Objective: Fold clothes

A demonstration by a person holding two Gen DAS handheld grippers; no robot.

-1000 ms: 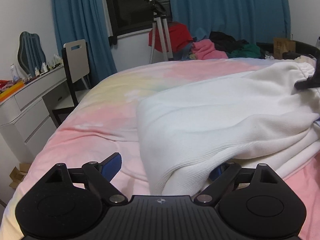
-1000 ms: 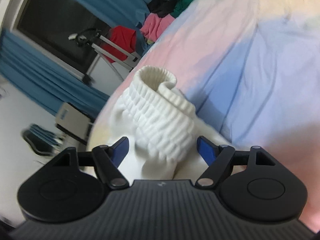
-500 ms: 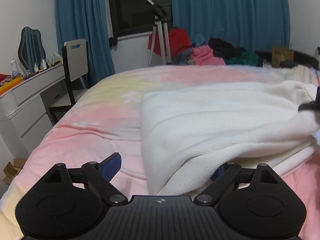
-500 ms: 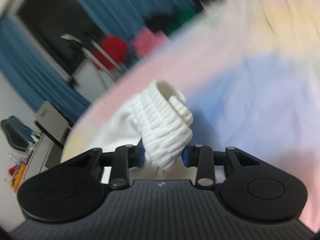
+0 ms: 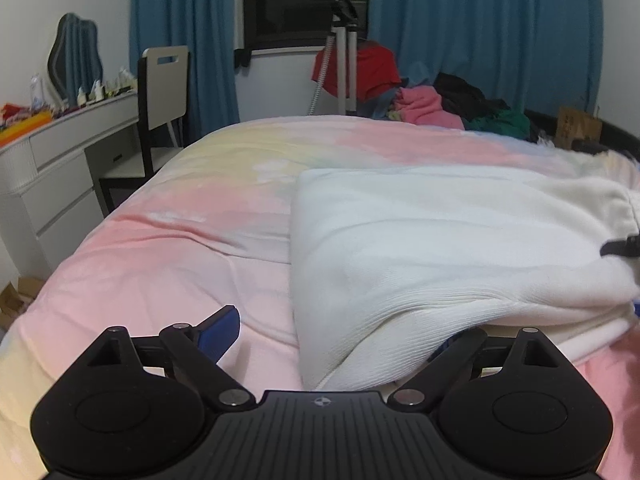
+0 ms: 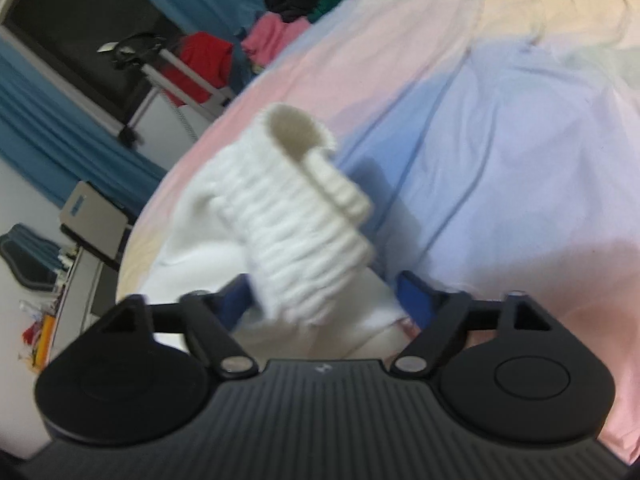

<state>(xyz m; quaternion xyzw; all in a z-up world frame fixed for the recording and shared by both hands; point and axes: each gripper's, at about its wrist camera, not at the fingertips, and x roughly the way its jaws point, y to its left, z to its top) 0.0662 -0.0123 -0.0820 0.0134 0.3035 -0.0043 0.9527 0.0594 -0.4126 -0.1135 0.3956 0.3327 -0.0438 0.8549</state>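
A white knit garment (image 5: 440,240) lies folded on the pastel bedspread (image 5: 200,240). My left gripper (image 5: 332,340) stands open at its near corner. The left blue pad (image 5: 222,326) is clear of the cloth, and the right finger is hidden under the garment's edge. In the right wrist view the garment's ribbed cuff (image 6: 304,220) stands curled up between the jaws of my right gripper (image 6: 324,300). Those jaws are opening, and the right pad (image 6: 414,294) is apart from the cuff. A black part at the left view's right edge (image 5: 620,246) touches the garment.
A white dresser (image 5: 52,160) with small bottles and a chair (image 5: 164,80) stand left of the bed. Beyond the far edge are a tripod (image 5: 344,40), a pile of coloured clothes (image 5: 440,104), blue curtains and a cardboard box (image 5: 576,128).
My right gripper closed on the ribbed cuff and has now opened wide again, with the cuff still standing between the jaws. The garment's top layer has sunk flatter onto the bed.
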